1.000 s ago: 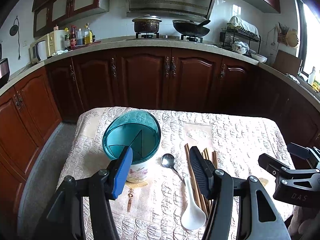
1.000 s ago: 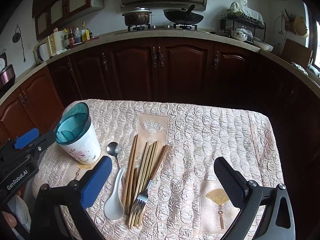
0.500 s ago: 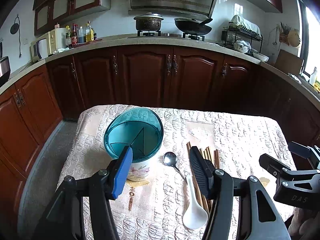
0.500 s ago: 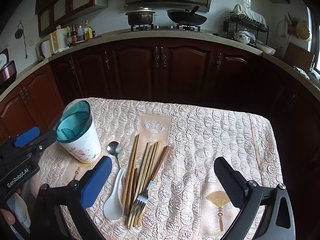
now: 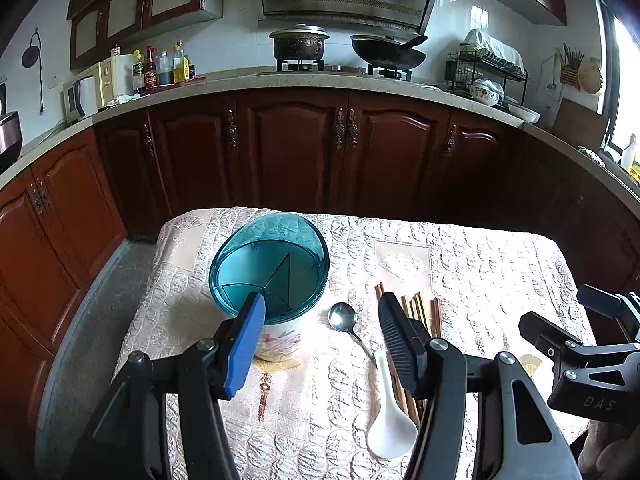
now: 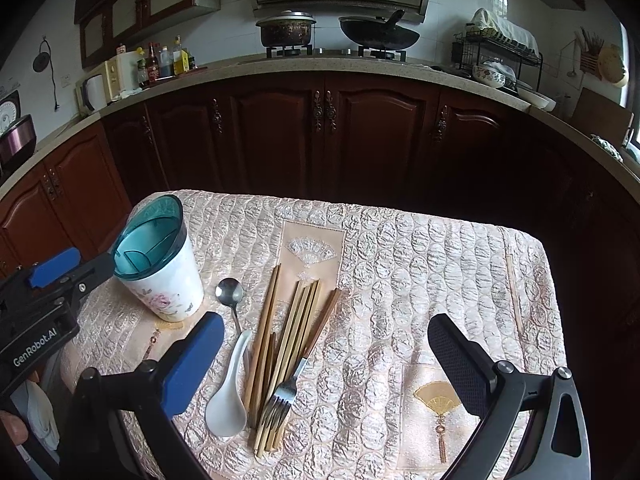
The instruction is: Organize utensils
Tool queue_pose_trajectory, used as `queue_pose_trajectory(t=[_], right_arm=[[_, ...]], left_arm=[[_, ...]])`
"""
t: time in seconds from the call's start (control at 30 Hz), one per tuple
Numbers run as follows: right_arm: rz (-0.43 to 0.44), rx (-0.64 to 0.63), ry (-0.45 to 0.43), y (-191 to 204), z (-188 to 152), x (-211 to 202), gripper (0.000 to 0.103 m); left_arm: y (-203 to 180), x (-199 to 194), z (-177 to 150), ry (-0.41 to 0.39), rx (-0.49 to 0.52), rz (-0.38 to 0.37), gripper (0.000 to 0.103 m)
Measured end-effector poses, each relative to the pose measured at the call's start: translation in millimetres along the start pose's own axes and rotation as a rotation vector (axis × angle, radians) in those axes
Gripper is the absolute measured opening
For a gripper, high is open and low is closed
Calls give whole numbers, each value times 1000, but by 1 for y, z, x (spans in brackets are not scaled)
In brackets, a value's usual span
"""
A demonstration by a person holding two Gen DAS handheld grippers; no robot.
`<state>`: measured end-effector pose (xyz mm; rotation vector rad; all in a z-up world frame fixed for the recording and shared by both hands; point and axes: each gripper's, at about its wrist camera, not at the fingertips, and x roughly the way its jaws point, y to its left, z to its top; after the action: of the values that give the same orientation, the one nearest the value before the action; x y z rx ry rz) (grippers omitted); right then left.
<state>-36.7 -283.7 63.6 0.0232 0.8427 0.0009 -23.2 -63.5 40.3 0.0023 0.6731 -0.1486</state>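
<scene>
- Teal plastic lines the mouth of the utensil holder [image 5: 269, 272], a white floral cup with a divided insert, standing upright on the desk [image 6: 440, 264] under a quilted cloth, with nothing in it yet.
- All the utensils lie flat to the holder's right: a metal spoon [image 6: 229, 295] nearest it, a white ceramic soup spoon [image 6: 228, 400], a loose bundle of wooden chopsticks [image 6: 288, 340], and a fork [image 6: 282, 394] resting on the near ends of the chopsticks.
- The left tongs [image 5: 320, 320] hang wide open and grip nothing; the blue pad sits over the holder's near rim, the black one over the chopsticks, so the metal spoon shows in the gap.
- The right tongs [image 6: 326, 340] are likewise spread wide and hold nothing, with the chopsticks and fork lying between the pads, lower down.
- The chopsticks' long axis runs away from the person, roughly along the fingers of the right tongs, leaning a little right at the far end.
- Judged from this, the right tongs are nearer the bundle and fork, and closing across those shafts looks the natural first pick; the holder lies to their left, beside the left tongs.
</scene>
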Motion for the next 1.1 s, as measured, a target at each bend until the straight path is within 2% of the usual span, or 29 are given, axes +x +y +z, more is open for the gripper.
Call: queue_pose_trajectory(t=[1.1], right_arm=[[54,16,19,-2,-4,3,103]], left_arm=[[0,1,-2,9,-10,-7,60]])
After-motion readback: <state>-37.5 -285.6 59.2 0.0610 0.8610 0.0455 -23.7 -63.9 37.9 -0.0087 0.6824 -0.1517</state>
